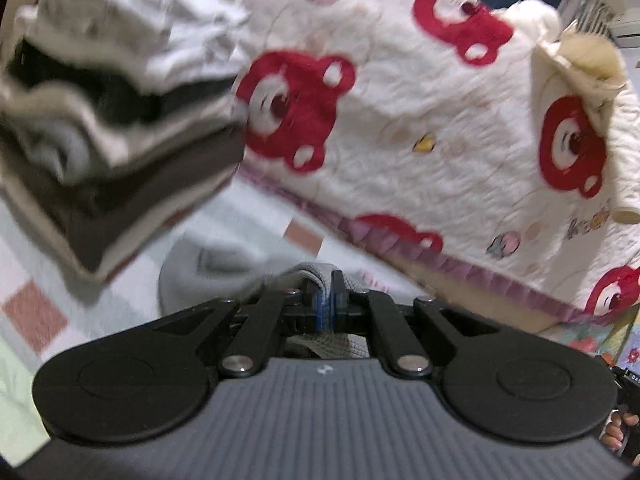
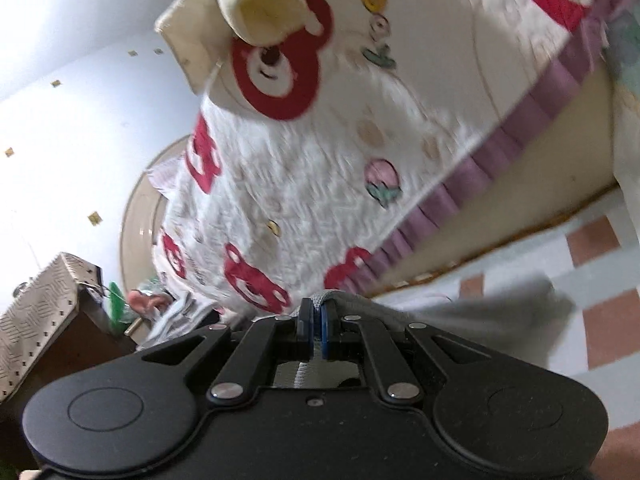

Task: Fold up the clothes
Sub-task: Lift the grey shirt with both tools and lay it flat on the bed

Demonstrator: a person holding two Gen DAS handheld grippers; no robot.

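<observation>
My left gripper (image 1: 329,300) is shut on a fold of a grey knit garment (image 1: 192,268) that hangs down over the checked sheet. My right gripper (image 2: 317,318) is shut on the same grey garment (image 2: 480,312), which trails off to the right. A stack of folded clothes (image 1: 116,120) in grey, white and dark tones sits at the upper left of the left wrist view. Both views are tilted and blurred.
A white quilt with red bear prints (image 1: 420,128) and a purple frill covers the bed behind; it also fills the right wrist view (image 2: 320,160). A checked pink and white sheet (image 1: 36,312) lies below. A wooden cabinet (image 2: 52,320) stands at the left.
</observation>
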